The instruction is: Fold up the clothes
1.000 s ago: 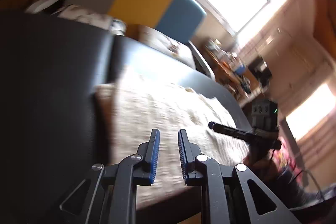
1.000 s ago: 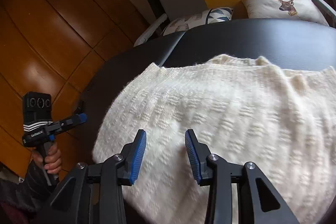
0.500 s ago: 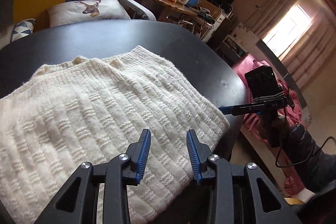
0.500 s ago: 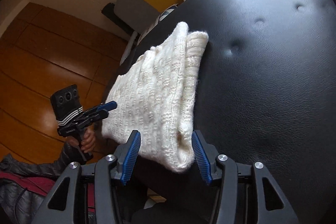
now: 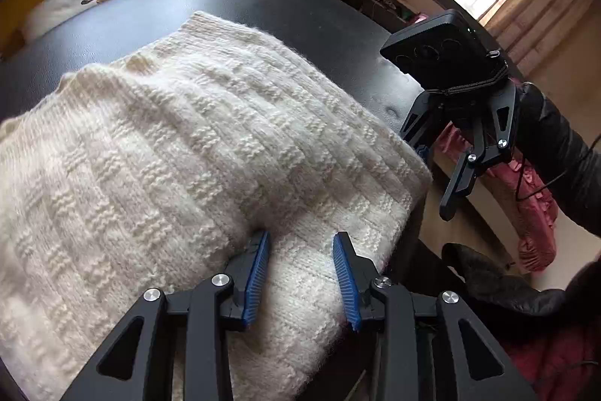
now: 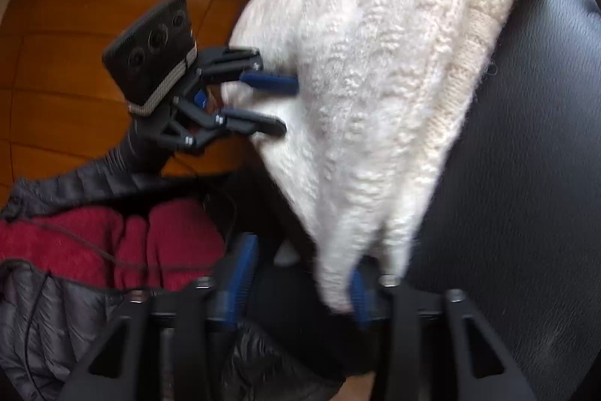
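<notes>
So the sweater [image 5: 180, 153] is a chunky cream knit, fuzzy, with raised ribbed blocks all over, folded into a thick pad lying on a black leathery dimpled surface [image 5: 293, 14]. The near edge of it hangs off the front of that surface. In the left wrist view the left gripper [image 5: 300, 269] has its blue ridged pads [image 5: 255, 279] spread wide with a rounded bulge of the knit sitting right between them; the left pad is pressed into a crease of the wool, the right one looks just clear of it, so open around the fabric, not pinching. Beyond the jaws and off to the right, the right gripper [image 5: 437, 175] points down by the sweater's corner, its camera block on top and a dark puffy sleeve [image 5: 556, 153] behind it. The right wrist view is pretty blurry: the right gripper [image 6: 300, 282] looks wide open, and a drooping corner of the sweater [image 6: 379, 93] covers the right pad, so I can't tell if that pad actually touches it. Left of those jaws there's a red fuzzy fabric [image 6: 112, 243] and a wooden floor [image 6: 75, 25] further out. The sweater's left side is cut off in the left wrist view.
</notes>
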`<state>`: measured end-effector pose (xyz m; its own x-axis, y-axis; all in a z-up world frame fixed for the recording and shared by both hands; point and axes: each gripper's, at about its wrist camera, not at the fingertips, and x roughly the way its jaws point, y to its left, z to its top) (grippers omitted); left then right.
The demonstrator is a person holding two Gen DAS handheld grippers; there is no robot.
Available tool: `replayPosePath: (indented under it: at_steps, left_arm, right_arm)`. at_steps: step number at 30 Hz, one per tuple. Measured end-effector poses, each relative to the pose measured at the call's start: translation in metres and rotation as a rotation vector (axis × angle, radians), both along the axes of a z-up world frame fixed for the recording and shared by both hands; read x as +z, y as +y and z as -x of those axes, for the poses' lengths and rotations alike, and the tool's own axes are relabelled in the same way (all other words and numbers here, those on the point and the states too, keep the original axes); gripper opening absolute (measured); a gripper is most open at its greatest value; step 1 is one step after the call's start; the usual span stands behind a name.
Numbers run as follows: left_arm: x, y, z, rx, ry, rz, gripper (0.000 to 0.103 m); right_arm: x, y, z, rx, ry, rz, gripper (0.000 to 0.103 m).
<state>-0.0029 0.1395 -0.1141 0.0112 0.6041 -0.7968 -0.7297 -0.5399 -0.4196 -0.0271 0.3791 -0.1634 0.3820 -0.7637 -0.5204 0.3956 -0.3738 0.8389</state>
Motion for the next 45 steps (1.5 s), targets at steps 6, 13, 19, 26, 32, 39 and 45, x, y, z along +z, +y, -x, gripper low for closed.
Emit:
replayPosePath:
  at_steps: [6, 13, 19, 26, 32, 39, 45]
  left_arm:
    - [0.007, -0.012, -0.004, 0.088, -0.030, -0.062, 0.036]
    - [0.039, -0.047, 0.025, 0.243, 0.072, -0.124, 0.043]
    - [0.030, -0.063, 0.074, 0.354, 0.094, -0.082, 0.044]
    - [-0.005, -0.062, 0.123, 0.440, 0.128, 0.074, 0.049]
    - [0.001, -0.088, 0.111, 0.521, 0.096, -0.048, 0.048]
    - [0.030, -0.198, 0.074, 0.769, 0.092, -0.207, 0.053]
    - [0.020, -0.278, 0.043, 0.911, 0.051, -0.214, 0.068]
  right_arm:
    - [0.008, 0.009, -0.013, -0.016, 0.036, -0.080, 0.041]
    - [0.072, 0.042, 0.001, -0.359, 0.373, -0.255, 0.053]
    - [0.100, -0.027, 0.032, -0.462, 0.638, -0.306, 0.053]
    - [0.046, -0.045, 0.045, -0.477, 0.696, -0.581, 0.052]
    - [0.043, -0.039, 0.035, -0.555, 0.681, -0.531, 0.052]
    - [0.052, -0.053, 0.046, -0.593, 0.650, -0.577, 0.053]
    - [0.080, -0.084, 0.038, -0.682, 0.710, -0.495, 0.057]
